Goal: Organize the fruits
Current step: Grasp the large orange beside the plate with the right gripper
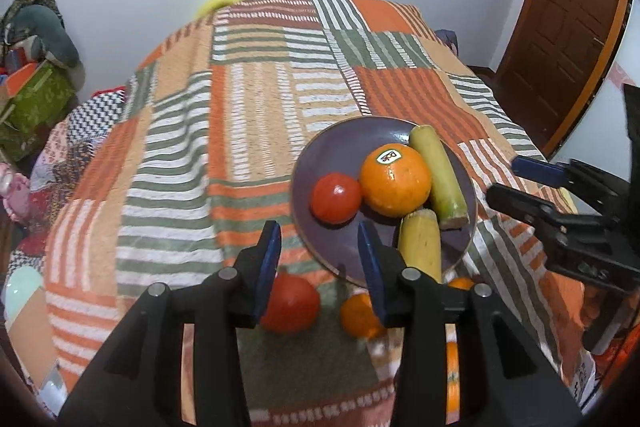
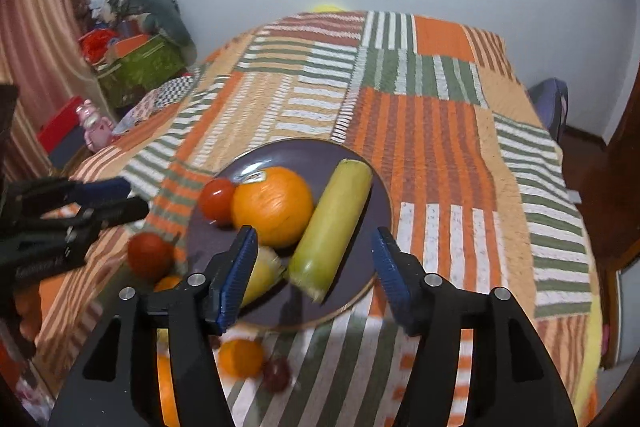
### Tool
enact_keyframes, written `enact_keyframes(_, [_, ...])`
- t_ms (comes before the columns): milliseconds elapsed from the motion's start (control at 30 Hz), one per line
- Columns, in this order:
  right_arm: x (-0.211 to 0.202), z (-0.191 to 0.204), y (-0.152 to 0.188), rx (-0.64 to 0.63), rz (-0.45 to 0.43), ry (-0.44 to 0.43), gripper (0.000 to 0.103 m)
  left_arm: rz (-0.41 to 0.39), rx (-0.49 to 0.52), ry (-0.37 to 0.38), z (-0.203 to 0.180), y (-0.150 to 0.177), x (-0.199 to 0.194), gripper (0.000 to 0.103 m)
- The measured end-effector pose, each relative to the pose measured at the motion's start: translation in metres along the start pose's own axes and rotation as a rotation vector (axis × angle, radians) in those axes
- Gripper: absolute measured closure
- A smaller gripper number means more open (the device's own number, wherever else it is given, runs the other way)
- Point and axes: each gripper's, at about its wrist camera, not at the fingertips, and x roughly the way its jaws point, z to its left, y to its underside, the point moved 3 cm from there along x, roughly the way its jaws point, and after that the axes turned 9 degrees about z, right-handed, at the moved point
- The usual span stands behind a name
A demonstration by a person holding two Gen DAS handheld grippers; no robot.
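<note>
Your left gripper (image 1: 320,255) hangs over the near rim of the purple plate (image 1: 340,143), fingers apart and holding nothing. Your right gripper (image 2: 316,259) hovers above the plate's near side, fingers spread wide, also empty.

The plate rests on the patchwork bedspread (image 1: 248,87), a bed rather than a tabletop. On the plate: a large orange (image 1: 394,181) with a sticker, a small red tomato (image 1: 336,197) touching it on its left, a long pale-green gourd-like piece (image 1: 438,175) lying against the orange's right, and a shorter yellowish piece (image 1: 420,243) at the near rim.

Off the plate, on the bedspread just before it: a second tomato (image 1: 290,303) partly behind your left gripper's left finger, a small orange fruit (image 1: 360,315), and further orange fruit at the lower edge, partly hidden. The right wrist view also shows a small dark red fruit (image 2: 276,373) beside the small orange one; it is blurred and I cannot identify it.

Judgement on handling: the loose tomato is likely soft and smooth-skinned; take it across its widest part with light pressure or it may bruise or slip. The small orange fruit looks firmer and should tolerate a surer squeeze, again across the middle. Both are round and may roll on the soft cover if nudged. The plate is crowded; free room appears mainly at its near left, so place carefully to avoid dislodging the large orange.
</note>
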Motion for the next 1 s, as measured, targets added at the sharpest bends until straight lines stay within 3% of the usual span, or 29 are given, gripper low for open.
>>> enact_keyframes(267, [-0.045,0.033,0.026,-0.053,-0.053,-0.003,0.033,-0.061,0.000,-0.049,0.004,0.035,-0.054,0.043])
enact_keyframes(367, [-0.051,0.044,0.037,-0.055,-0.053,-0.015,0.026,-0.067,0.004,-0.066,0.004,0.054,-0.071,0.038])
enact_keyframes(500, [-0.048,0.057,0.052,-0.058,-0.027,-0.035,0.024,-0.059,-0.003,-0.072,0.009,0.077,-0.082,0.031])
enact_keyframes(767, [-0.012,0.078,0.082,-0.050,0.082,-0.057,0.024,0.006,-0.030,-0.070,0.023,0.114,-0.072,0.030])
enact_keyframes(1000, [0.025,0.086,0.088,-0.059,0.178,-0.079,0.025,0.072,-0.068,-0.050,0.037,0.127,-0.047,0.030])
